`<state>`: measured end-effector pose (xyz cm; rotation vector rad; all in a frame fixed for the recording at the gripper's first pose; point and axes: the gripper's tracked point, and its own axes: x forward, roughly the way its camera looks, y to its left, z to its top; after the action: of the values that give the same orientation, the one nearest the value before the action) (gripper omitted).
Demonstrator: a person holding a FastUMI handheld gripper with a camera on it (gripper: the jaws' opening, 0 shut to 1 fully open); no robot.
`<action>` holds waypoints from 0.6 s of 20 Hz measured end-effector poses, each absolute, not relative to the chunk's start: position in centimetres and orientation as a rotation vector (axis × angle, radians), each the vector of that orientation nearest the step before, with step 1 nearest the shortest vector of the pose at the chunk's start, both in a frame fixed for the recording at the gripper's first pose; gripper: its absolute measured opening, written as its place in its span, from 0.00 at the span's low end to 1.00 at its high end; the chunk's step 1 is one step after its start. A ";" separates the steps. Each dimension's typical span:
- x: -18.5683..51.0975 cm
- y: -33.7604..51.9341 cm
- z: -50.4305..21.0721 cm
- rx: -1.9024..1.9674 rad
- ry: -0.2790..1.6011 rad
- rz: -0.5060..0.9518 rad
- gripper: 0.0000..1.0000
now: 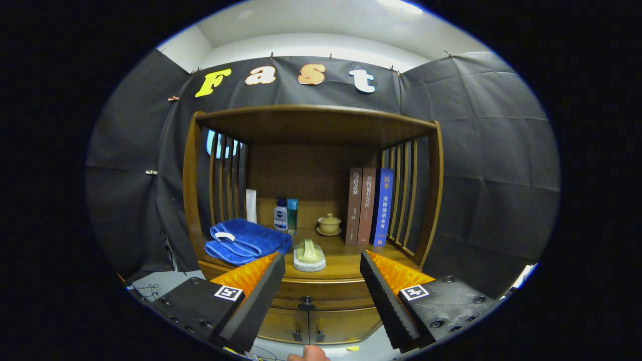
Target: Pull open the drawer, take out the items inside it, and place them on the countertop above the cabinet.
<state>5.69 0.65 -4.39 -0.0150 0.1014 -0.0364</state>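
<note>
The gripper has its fingers spread wide, holding nothing. Between and beyond them sits the closed wooden drawer with a dark knob, under the brown wooden cabinet's countertop, which holds a folded blue towel.

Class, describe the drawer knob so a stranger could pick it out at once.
Start at the wooden cabinet with its open shelf of books. Below the countertop runs the shut drawer; the drawer knob sits at its middle, between the gripper's open jaws. It is a single dark round knob, above the two door handles.
</note>
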 end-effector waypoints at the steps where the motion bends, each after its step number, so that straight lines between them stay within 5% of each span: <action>1: 5.2 0.6 -3.6 -0.015 0.092 -0.038 0.98; 12: 1.3 -1.8 -0.6 -0.027 0.060 -0.064 0.98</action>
<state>1.30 -1.85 -0.64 -0.0265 0.0600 -0.0644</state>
